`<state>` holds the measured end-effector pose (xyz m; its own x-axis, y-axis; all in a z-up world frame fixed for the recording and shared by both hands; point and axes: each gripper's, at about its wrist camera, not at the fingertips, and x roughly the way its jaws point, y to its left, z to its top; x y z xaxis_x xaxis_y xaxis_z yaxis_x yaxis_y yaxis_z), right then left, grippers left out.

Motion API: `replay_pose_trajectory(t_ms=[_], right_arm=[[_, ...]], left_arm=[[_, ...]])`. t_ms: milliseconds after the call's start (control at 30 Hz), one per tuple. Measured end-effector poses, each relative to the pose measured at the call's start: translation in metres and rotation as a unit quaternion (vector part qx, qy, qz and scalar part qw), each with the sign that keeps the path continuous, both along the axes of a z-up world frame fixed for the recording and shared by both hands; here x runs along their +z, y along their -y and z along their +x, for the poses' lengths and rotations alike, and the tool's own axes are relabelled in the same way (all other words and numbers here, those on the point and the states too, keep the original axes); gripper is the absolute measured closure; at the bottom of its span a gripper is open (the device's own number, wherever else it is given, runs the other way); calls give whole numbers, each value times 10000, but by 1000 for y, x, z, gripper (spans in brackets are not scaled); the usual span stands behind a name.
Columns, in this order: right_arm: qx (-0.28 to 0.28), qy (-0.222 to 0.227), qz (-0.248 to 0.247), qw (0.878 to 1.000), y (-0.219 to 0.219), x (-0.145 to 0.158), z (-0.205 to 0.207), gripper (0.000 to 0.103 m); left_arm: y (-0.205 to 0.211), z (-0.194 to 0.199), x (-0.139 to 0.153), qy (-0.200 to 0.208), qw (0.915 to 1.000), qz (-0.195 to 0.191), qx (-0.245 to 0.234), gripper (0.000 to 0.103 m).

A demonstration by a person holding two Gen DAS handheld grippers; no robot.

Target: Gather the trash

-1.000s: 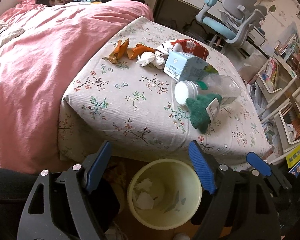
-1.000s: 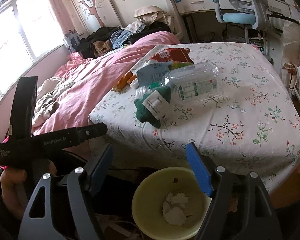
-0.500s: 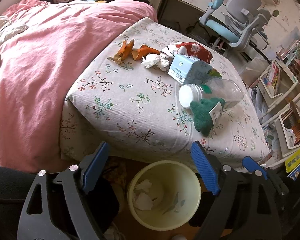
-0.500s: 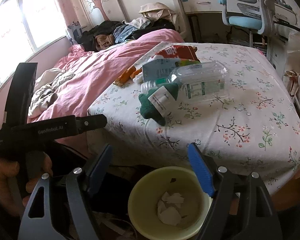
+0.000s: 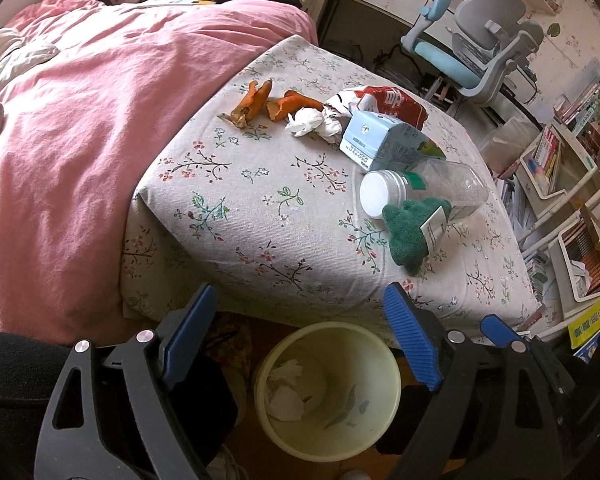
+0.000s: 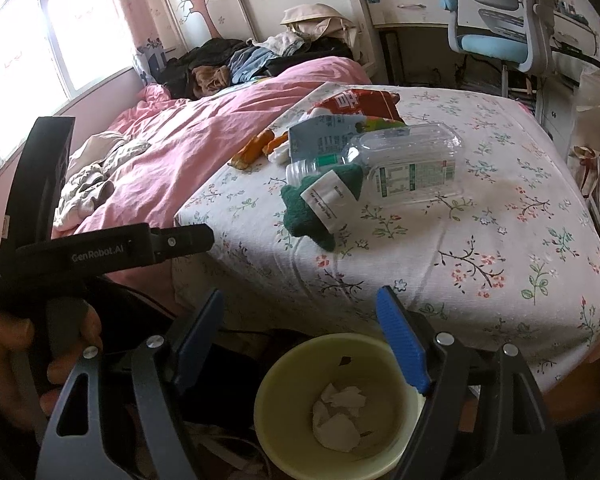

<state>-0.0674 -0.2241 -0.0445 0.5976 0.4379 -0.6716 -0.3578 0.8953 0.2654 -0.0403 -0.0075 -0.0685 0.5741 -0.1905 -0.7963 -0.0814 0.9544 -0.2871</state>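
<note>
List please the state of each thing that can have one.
Left gripper: jaws open, empty.
Right gripper: jaws open, empty.
Bin: upright, some paper inside.
Bottle: lying, capped, looks empty.
Carton: lying on its side.
Tissue: crumpled.
Red bag: crumpled.

"GenRobot.AI" stands in pale letters on the black left gripper [image 6: 104, 254] body; other labels are too small to read.
</note>
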Motion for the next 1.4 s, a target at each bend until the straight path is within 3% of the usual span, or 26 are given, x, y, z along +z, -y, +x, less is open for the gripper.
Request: replay_pose_trajectory(t_ms=[800, 1400], right_arm=[[-1, 23, -4, 10000, -2, 0, 0, 28], [-66, 290, -130, 9995, -20, 4, 35, 28]], left_arm=[[-1, 0, 0, -2, 10000, -18, 0, 19], [-7, 2, 0, -22, 9997, -200, 119, 19]])
